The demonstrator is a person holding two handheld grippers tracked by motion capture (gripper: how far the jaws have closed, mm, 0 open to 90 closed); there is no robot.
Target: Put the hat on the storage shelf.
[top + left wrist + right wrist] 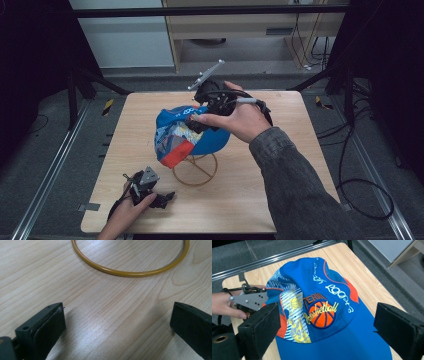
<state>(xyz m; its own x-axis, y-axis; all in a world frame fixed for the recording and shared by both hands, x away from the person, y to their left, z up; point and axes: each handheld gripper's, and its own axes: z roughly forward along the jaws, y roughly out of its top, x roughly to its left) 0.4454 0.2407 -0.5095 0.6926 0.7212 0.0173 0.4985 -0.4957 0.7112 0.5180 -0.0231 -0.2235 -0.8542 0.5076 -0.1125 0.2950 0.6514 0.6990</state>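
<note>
A blue cap (187, 135) with an orange basketball patch (322, 315) rests on a gold wire stand (195, 172) at the middle of the wooden table (280, 190). My right gripper (197, 120) hovers just over the cap's top. Its jaws (327, 327) are open wide, one on either side of the cap's front panel, and the pads are not pressing on it. My left gripper (164, 199) lies low on the table at the front left, open (117, 322), with bare wood between its jaws. The stand's gold base ring (125, 272) lies just ahead of it.
The person's left hand and the left gripper's grey plate (249, 300) sit beyond the cap in the right gripper view. Dark frame posts (75, 95) flank the table. Cables (360, 195) lie on the floor at the right, and a cabinet (240, 30) stands behind.
</note>
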